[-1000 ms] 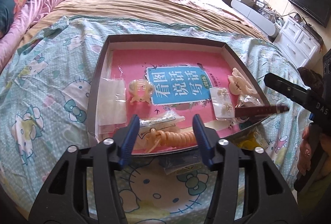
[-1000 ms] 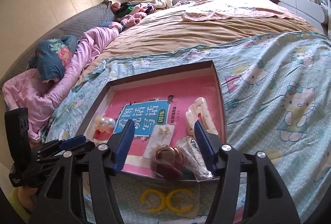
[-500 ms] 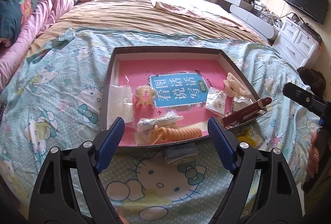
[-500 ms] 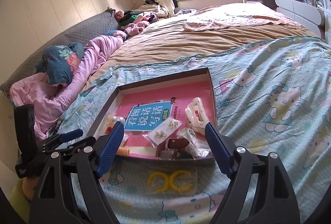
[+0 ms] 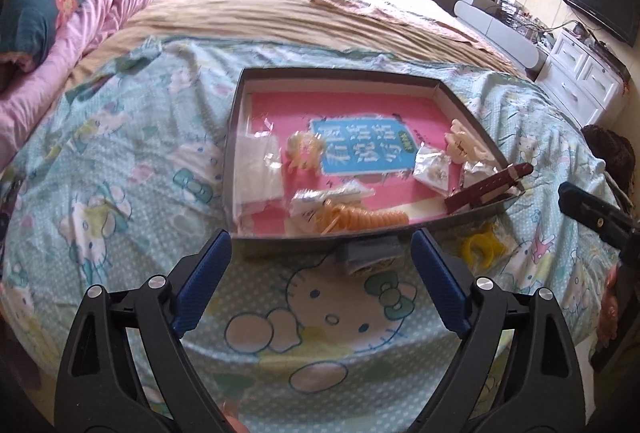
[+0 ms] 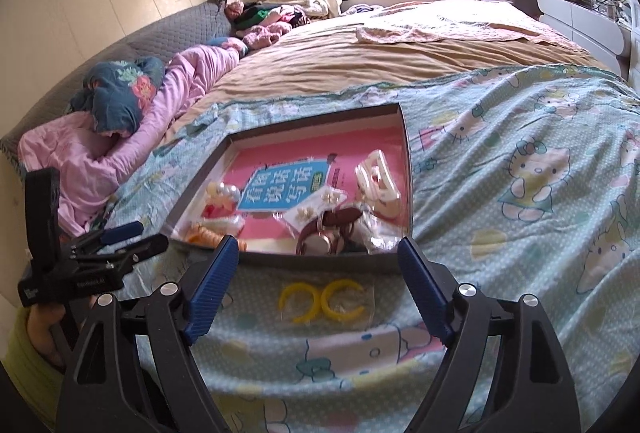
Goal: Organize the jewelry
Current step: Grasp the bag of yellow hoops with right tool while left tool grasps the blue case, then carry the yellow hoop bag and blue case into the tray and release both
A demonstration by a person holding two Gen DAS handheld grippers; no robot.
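A shallow dark box (image 5: 336, 74) (image 6: 409, 169) with a pink book in it lies on the bed. It holds an orange coil hair tie (image 5: 360, 219), a maroon watch (image 5: 486, 187) (image 6: 328, 233) leaning on its near right corner, a cream hair claw (image 5: 462, 143) (image 6: 376, 177), earring packets (image 5: 432, 169) and a pearl clip (image 5: 304, 149). Yellow hoop earrings in a clear bag (image 6: 322, 301) (image 5: 480, 249) and a small grey packet (image 5: 370, 253) lie on the sheet before the box. My left gripper (image 5: 320, 277) and right gripper (image 6: 318, 285) are open and empty, short of the box.
The bed has a Hello Kitty sheet (image 5: 120, 161), a tan blanket (image 5: 280, 17) and pink bedding (image 6: 100, 153) at the left. White drawers (image 5: 584, 77) and a wall TV (image 5: 596, 5) stand to the right.
Both grippers opened wide and drew back from the box. The orange coil tie and the maroon watch stay in the box, released.
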